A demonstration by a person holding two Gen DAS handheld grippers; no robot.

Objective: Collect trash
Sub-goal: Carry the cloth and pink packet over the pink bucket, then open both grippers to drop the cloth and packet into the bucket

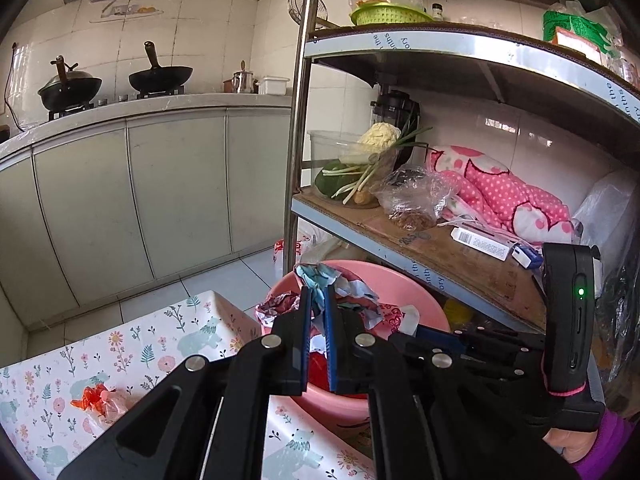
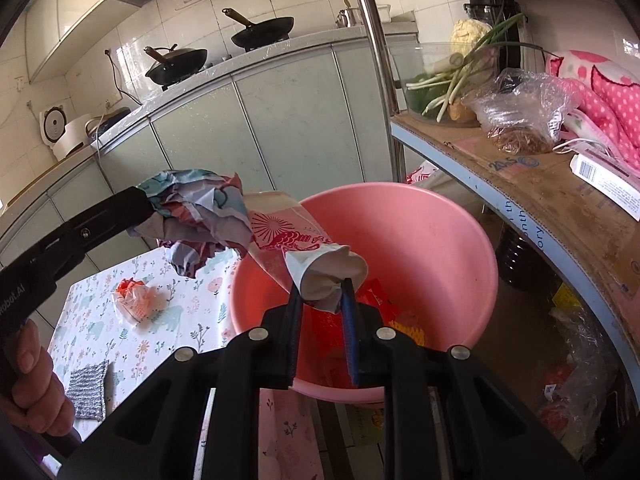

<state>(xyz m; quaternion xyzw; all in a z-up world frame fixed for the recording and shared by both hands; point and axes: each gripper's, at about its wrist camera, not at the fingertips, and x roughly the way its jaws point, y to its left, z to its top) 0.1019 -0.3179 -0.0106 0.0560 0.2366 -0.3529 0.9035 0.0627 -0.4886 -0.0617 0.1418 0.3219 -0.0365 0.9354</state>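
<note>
Both grippers hold trash over the pink basin, which sits at the worktop's edge beside the metal shelf rack. The left gripper is clamped on a crumpled wad of printed paper; the right gripper pinches the twisted end of a pink-and-white paper bag whose long body slants up and away over the rim. The basin already holds red and orange wrappers at its bottom.

The likeliest slip is at release. The bag is held by one end only, and much of its length lies across the near rim, so letting go here could tip it out onto the flowered worktop rather than into the basin. The wad hangs over the basin's far rim and could drop outside it. The two loads appear to touch, so one could drag the other aside. A knock could shift the basin off the edge. A small orange-and-white wrapper lies uncollected on the worktop.
</note>
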